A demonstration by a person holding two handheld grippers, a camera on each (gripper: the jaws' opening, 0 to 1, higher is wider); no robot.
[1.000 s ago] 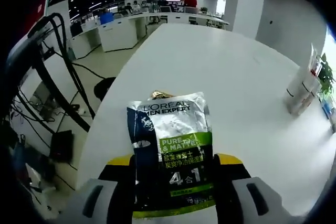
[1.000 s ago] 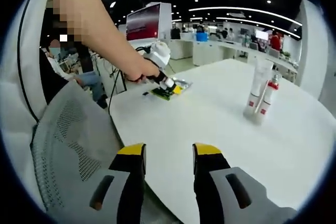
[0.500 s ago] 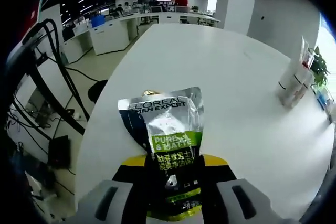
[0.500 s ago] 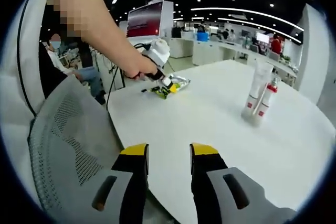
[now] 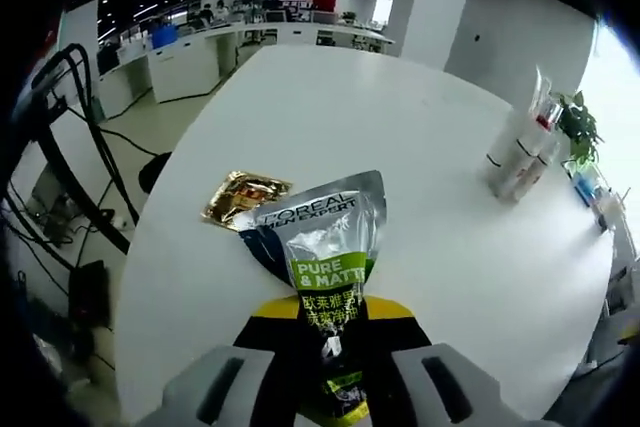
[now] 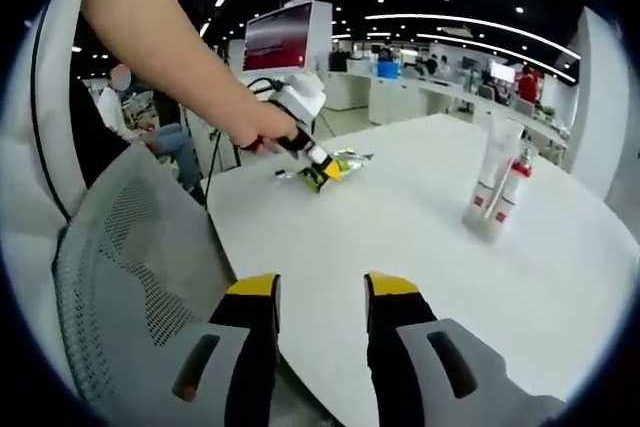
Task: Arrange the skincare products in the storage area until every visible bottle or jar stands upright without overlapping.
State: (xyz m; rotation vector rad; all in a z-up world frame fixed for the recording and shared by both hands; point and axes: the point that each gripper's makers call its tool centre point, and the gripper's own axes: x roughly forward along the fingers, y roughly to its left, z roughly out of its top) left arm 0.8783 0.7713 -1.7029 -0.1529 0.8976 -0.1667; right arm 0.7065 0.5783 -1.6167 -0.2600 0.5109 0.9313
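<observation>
Lifted since a second ago, the silver sachet (image 5: 322, 247) now hangs clear of the white table (image 5: 420, 177), and a gold sachet (image 5: 243, 197) that lay almost hidden beneath it has come into sight. In the left gripper view, the left gripper (image 5: 330, 322) has its yellow-tipped jaws clamped on the lower end of the silver sachet, which stands up from them with green and black print facing the camera. The gold sachet lies flat on the table just beyond and to the left of the silver one, near the table's edge. Well past both, toward the far right side of the table, a white tube (image 5: 512, 137) and a bottle with a red cap (image 5: 530, 162) stand upright, touching or nearly so.

In the right gripper view, the right gripper (image 6: 320, 297) hovers over the near edge of the table with its jaws apart and nothing between them. A grey mesh chair (image 6: 130, 277) sits off the table's edge to the left. Farther along the table, a person's hand (image 6: 262, 129) grips the left gripper, the silver sachet raised above the tabletop. The tube and bottle stand far to the right of that hand.
</observation>
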